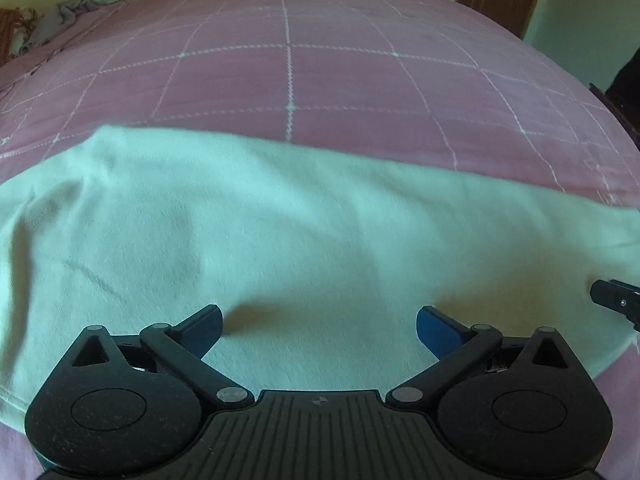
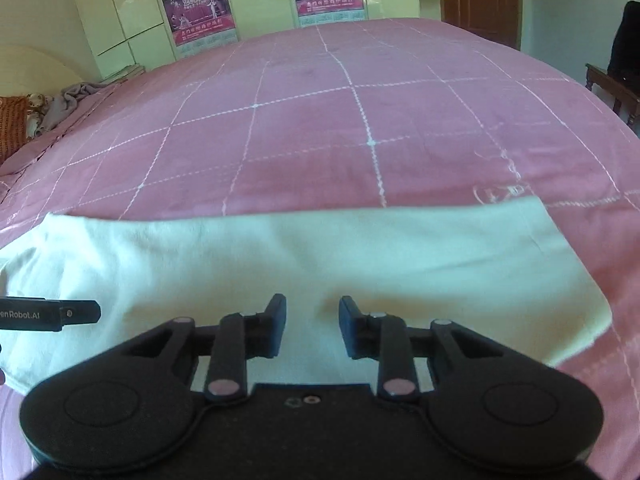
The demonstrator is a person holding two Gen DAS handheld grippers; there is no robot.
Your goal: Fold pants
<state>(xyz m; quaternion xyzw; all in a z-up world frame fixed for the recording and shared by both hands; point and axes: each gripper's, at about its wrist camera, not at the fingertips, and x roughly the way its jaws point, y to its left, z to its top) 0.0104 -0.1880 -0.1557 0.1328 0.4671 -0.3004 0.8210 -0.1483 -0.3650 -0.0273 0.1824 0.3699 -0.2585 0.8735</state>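
Pale cream pants (image 1: 280,232) lie spread flat across the near part of a pink checked bedspread (image 1: 288,80). My left gripper (image 1: 319,328) is open wide and empty, hovering just over the pants' near part. My right gripper (image 2: 312,322) is open and empty, also just over the pants (image 2: 360,256), near their right end, whose edge (image 2: 576,264) shows. Each gripper shows at the side of the other's view: the right one in the left wrist view (image 1: 616,300), the left one in the right wrist view (image 2: 48,314).
The pink bedspread (image 2: 360,120) stretches far ahead. A grey cloth (image 2: 72,100) and an orange pillow (image 2: 14,120) lie at the far left. Wardrobes with posters (image 2: 198,8) and a brown door (image 2: 480,0) stand beyond the bed. A dark wooden chair (image 2: 616,84) stands at the right.
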